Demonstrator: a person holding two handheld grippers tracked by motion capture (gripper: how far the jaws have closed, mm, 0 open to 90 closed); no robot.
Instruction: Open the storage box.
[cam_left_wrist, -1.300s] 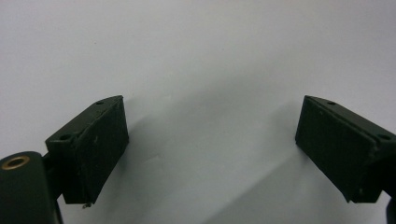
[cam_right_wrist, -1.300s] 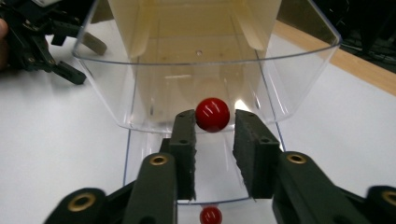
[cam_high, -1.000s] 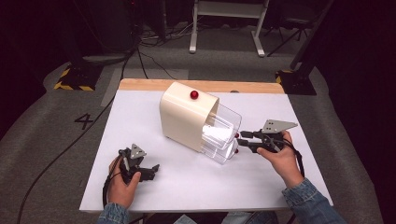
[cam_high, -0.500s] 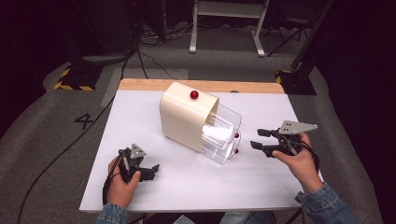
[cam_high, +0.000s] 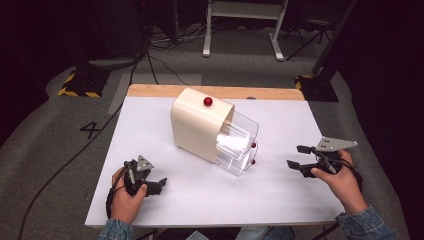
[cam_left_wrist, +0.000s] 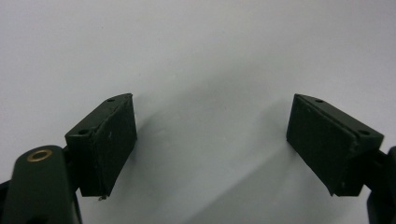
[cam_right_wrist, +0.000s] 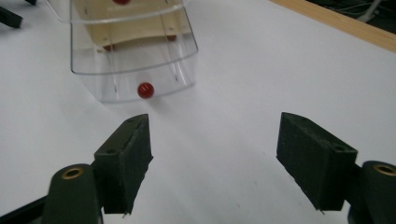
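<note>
A single white numeral "4" stands on the grey floor to the left of the table, just below a black-and-yellow hazard-striped marking. No other text, label or brand can be read on the drawer unit or either gripper.

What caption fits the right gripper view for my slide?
Open right tool above the white table, facing the clear drawers and a red knob, apart from both.
</note>
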